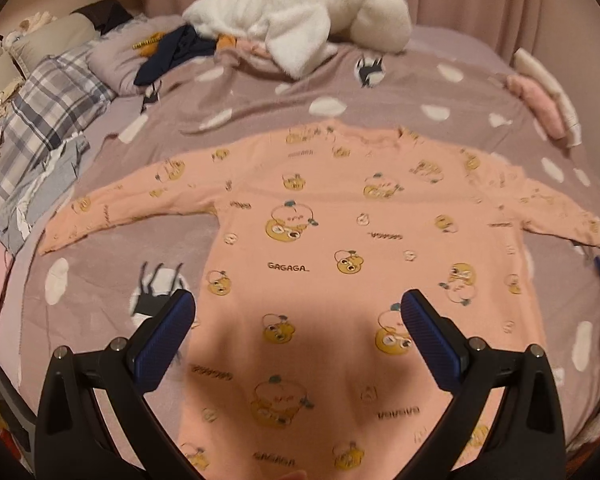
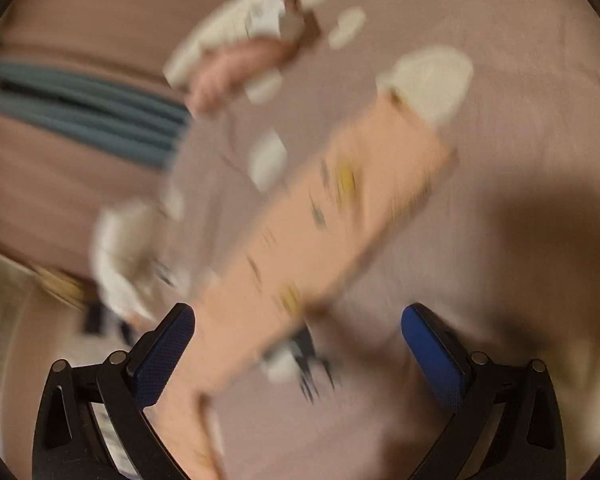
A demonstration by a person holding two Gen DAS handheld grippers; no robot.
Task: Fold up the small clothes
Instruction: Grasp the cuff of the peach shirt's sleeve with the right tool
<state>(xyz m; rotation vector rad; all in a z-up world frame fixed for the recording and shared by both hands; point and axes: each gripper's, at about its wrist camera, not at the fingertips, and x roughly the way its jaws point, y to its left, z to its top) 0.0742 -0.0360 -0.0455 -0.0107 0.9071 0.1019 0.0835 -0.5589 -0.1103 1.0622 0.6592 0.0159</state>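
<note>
The pink top lies flat on the bed, both sleeves stretched out sideways. The left tool hangs open over the lower middle of the top, holding nothing. The left sleeve runs off to its left, well apart. The right tool is open too and empty. The right sleeve runs long and slanted straight out in front of it, so the right tool looks best placed for that sleeve.
</note>
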